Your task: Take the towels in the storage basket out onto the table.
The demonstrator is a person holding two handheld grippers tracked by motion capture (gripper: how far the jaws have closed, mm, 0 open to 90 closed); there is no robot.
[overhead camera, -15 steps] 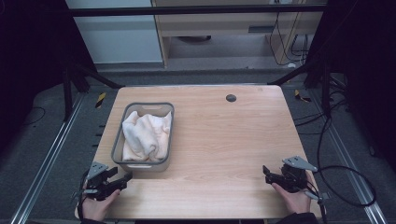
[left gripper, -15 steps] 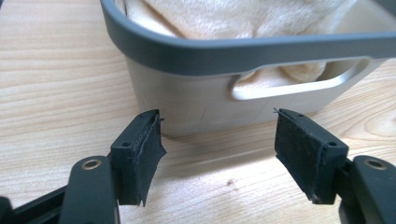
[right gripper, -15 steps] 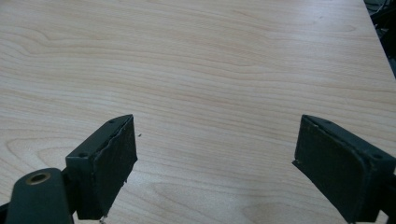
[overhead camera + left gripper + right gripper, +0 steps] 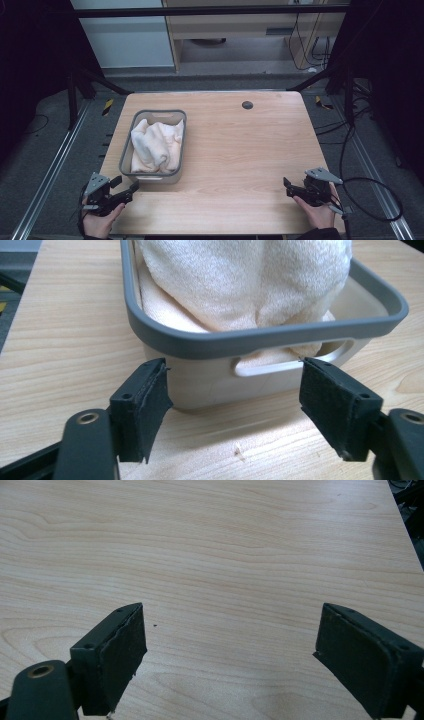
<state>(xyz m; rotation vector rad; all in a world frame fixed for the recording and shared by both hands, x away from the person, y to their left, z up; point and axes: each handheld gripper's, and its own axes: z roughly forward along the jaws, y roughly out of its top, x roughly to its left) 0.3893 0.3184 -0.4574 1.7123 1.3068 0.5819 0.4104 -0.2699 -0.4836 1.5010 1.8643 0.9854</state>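
Note:
A grey-rimmed plastic basket [image 4: 125, 157] stands on the left half of the wooden table [image 4: 240, 150], holding a crumpled cream towel [image 4: 156, 145]. My left gripper [image 4: 126, 191] sits at the table's near left corner, open, its jaws pointing at the basket's near end. In the left gripper view the basket's handle slot [image 4: 295, 362] and rim [image 4: 250, 337] lie just beyond the spread pads [image 4: 142, 405], with the towel [image 4: 240, 280] heaped above. My right gripper [image 4: 289, 187] rests open near the front right edge, over bare wood [image 4: 225, 570].
A small dark round grommet [image 4: 247, 104] sits in the table's far centre. Black cable [image 4: 372, 200] trails off the right gripper past the table's right edge. Metal frame rails [image 4: 55, 165] run along both sides, and a cabinet stands beyond the far edge.
Both grippers stay at the front corners; nothing has visibly moved.

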